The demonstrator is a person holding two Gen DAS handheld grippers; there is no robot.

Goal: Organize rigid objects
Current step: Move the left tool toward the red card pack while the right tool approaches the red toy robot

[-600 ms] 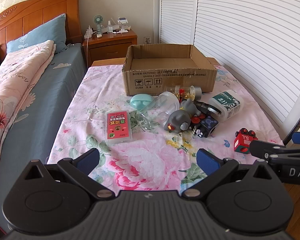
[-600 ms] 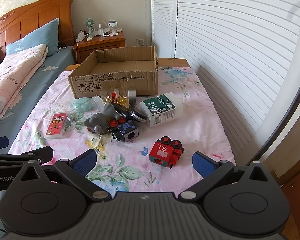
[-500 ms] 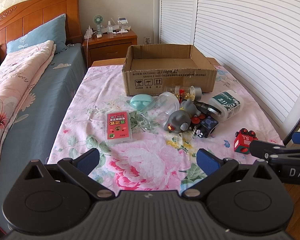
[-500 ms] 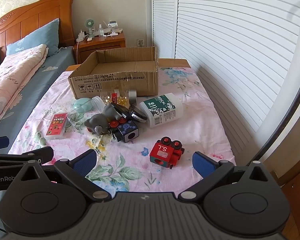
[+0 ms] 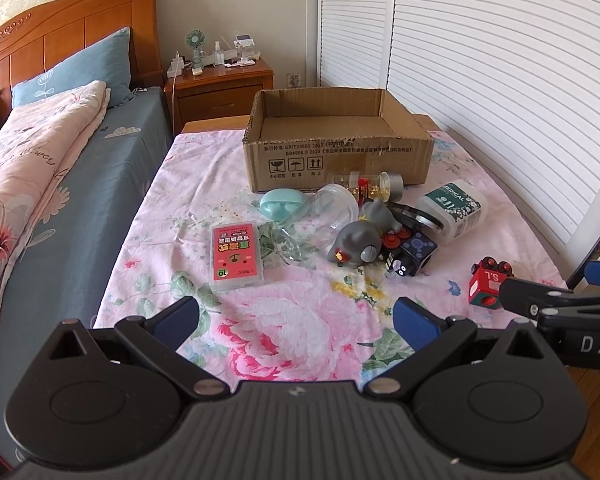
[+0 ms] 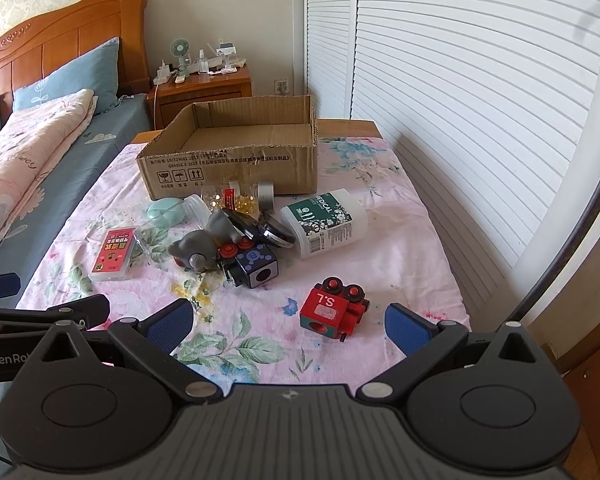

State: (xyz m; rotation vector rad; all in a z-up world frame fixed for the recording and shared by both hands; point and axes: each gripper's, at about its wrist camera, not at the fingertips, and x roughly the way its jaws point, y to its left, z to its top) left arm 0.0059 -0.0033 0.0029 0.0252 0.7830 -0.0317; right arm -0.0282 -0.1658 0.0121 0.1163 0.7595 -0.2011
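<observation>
Both wide open, empty: left gripper [image 5: 296, 318], right gripper [image 6: 286, 320] poised at near edge. Box [image 5: 336, 140] empty at far edge for loading; toys [image 5: 380, 236] cluster mid-surface, red block [image 6: 334, 312] nearest right.

"MEDICAL" is printed on the white bottle [image 5: 452, 208], "S.L" on the red toy block [image 6: 332, 312], "GB/T29601 2013" (above handling symbols) on the cardboard box [image 5: 336, 156], "10" on the red card pack [image 5: 236, 254].
</observation>
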